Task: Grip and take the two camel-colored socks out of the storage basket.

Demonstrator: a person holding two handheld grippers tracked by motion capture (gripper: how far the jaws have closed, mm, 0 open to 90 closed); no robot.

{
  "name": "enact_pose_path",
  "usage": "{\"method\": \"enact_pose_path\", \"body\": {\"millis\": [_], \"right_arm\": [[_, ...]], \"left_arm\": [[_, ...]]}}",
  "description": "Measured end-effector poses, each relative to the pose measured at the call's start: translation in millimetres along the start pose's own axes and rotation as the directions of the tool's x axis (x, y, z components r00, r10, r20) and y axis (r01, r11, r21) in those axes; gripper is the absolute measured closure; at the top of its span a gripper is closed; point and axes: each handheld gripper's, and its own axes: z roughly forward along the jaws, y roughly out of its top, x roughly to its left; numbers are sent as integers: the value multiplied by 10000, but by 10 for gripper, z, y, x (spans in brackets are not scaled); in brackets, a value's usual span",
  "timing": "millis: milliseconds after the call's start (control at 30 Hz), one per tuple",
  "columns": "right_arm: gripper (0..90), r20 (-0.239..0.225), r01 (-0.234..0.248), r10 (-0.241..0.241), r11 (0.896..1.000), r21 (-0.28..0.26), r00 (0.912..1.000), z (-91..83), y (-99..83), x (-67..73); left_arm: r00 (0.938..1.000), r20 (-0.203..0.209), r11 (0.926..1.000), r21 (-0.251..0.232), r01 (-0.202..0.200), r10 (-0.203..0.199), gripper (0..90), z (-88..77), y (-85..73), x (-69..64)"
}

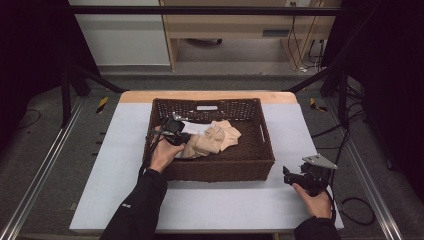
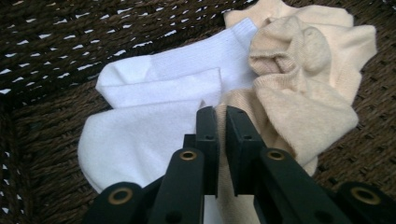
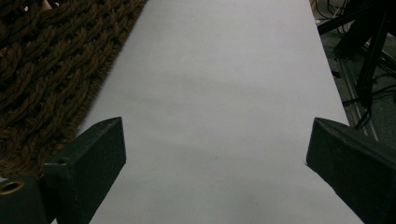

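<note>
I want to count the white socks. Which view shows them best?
The left gripper view: the white socks lie close and sharp. The high view gives a small white patch in the basket.

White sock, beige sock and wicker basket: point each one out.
white sock (image 2: 140, 135), left gripper view, on its flat foot part.
beige sock (image 2: 303, 107), left gripper view, on its bunched middle.
wicker basket (image 1: 220, 170), high view, on its near outer wall.

In the left gripper view, the left claw (image 2: 222, 116) covers where the beige sock (image 2: 299, 93) meets the white sock (image 2: 149, 135). Whether cloth sits between its near-closed jaws cannot be told. The basket (image 3: 42, 70) is cut off by the right gripper view's edge.
</note>
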Motion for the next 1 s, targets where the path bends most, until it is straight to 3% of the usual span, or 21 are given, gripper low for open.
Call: {"method": "enact_pose_path", "body": {"millis": [233,400,467,633,800,1000], "right_arm": [[50,53,30,-30,10000,11,10000,-6,-5,-6],[50,96,98,-98,9999,-37,9999,-12,-3,-12],[50,114,81,-81,10000,-46,9999,-12,-2,-14],[51,124,75,-74,9999,-81,9999,-19,0,-13],[50,142,24,-23,9999,-100,9999,-19,1,-20],[50,97,-28,30,9998,-176,9999,-30,5,-20]], "left_arm": [[9999,91,9969,-777,-110,118,864,-92,9,-4],[9998,201,9865,-1634,-53,87,866,-175,6,-1],[9994,333,9789,-2042,29,40,867,-211,12,1],[9970,743,9512,-3054,440,-223,868,-296,25,31],[9980,605,9267,-3735,415,-203,868,-376,38,19],[9966,790,8959,-4405,575,-251,868,-553,87,-1]]}}
